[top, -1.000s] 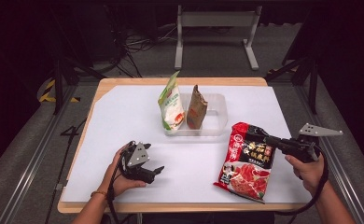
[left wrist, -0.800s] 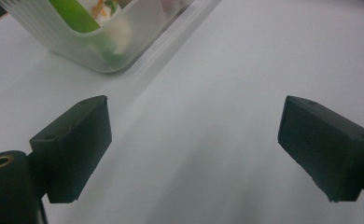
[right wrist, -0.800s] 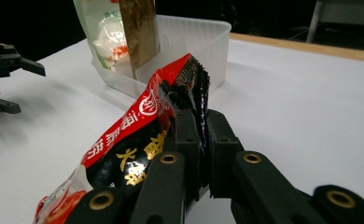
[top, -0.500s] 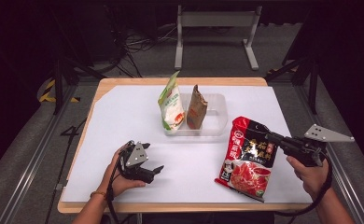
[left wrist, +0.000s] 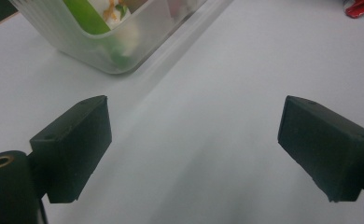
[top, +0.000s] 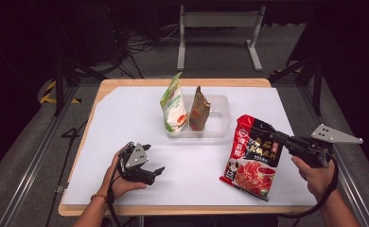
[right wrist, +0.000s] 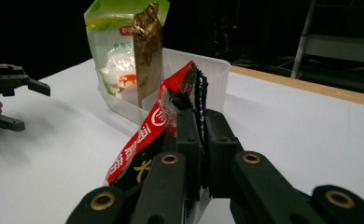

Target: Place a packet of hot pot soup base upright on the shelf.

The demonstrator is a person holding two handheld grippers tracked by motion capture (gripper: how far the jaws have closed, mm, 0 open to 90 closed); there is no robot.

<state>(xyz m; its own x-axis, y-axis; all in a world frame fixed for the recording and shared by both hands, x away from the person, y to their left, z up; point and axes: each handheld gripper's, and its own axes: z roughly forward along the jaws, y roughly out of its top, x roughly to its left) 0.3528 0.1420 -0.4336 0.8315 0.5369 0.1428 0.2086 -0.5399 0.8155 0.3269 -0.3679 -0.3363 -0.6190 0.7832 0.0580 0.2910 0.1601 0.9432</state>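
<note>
A red food pouch (top: 251, 153) hangs tilted at the table's right, its lower end near the white sheet. My right gripper (top: 276, 136) is shut on its upper right edge; in the right gripper view the red pouch (right wrist: 145, 135) is pinched between the jaws of this gripper (right wrist: 195, 103). A clear plastic bin (top: 219, 120) at the middle back holds a green-and-white pouch (top: 173, 105) and a brown pouch (top: 199, 109), both upright. My left gripper (top: 153, 167) rests low at the front left, open, nothing between its jaws (left wrist: 194, 154). The bin's corner (left wrist: 101, 42) lies ahead of it.
A white sheet (top: 126, 118) covers the wooden table (top: 182, 82). Dark floor, a metal frame (top: 218, 19) and cables lie beyond the far edge. In the right gripper view the left gripper (right wrist: 10, 100) shows at far left.
My right gripper has lifted the red pouch's top edge, so the pouch stands more upright than a second ago. The left gripper has stayed in place.
</note>
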